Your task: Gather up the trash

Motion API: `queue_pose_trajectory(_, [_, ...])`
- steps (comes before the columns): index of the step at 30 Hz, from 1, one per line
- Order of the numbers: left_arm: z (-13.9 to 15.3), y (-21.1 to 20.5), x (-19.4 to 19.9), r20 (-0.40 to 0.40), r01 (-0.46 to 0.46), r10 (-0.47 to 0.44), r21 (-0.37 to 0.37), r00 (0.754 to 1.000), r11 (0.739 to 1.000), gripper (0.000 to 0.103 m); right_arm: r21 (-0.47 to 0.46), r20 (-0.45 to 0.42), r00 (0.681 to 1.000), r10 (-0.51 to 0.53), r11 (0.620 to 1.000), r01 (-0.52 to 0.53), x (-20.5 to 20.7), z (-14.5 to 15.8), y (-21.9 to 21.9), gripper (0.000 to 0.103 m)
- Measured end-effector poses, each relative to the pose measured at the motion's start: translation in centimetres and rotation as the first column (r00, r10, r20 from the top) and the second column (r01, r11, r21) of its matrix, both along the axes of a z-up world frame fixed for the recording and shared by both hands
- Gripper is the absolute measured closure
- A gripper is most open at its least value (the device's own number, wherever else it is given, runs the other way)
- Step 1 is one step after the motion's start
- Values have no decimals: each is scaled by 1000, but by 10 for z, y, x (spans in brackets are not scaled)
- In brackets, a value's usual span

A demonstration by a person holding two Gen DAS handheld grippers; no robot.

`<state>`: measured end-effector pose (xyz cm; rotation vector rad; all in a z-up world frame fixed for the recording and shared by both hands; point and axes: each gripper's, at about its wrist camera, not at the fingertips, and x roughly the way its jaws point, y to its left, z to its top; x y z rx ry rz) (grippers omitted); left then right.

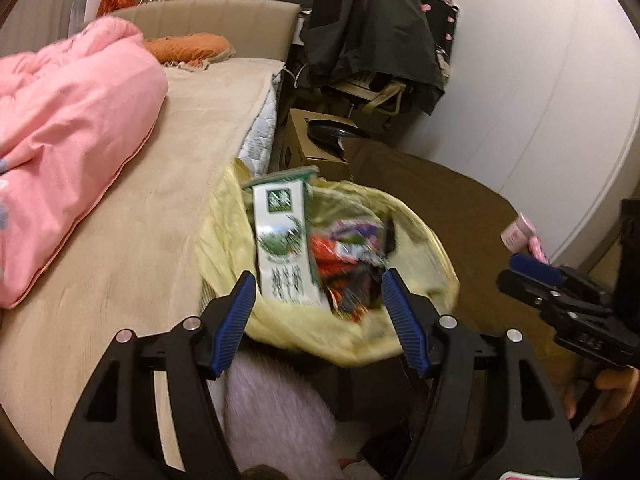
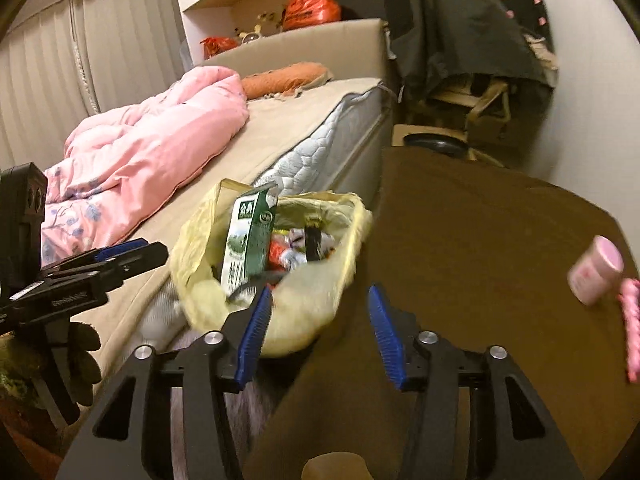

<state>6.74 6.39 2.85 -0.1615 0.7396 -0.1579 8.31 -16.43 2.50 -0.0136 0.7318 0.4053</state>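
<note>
Ahead of the left gripper's spread jaws, the wrappers (image 1: pixel 352 256) in the yellow bag (image 1: pixel 424 216) smear into red, purple and black blur; what each is cannot be told. The milk carton (image 1: pixel 282 240) stands among them with its lower end sunk out of sight and its print too soft to read. Right of the right gripper's jaws, a blurred pink cup (image 2: pixel 596 276) and a pink striped thing (image 2: pixel 632 332) run off the picture's edge.

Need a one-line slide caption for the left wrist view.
Open left gripper above yellow-lined trash bag holding green milk carton, beside bed.
</note>
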Motion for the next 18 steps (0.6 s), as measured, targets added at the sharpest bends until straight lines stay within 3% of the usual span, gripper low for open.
queue_pose_trajectory(3, [0,-18,-23,2,6,-6,67,1000,998,41,-19,24,997,-68,997,68,-32,3,-9,48])
queue_pose_trajectory(8, [-2,-35,-53,11,10,-12,115,1000,993,41,-26,35,988,-150,988,151,-74,-3,-16,48])
queue_pose_trajectory(18, [-6,-46,-70,0,-6,6,158,1000,987,42,-59,55,978,-201,977,204,-102,-3,-18,48])
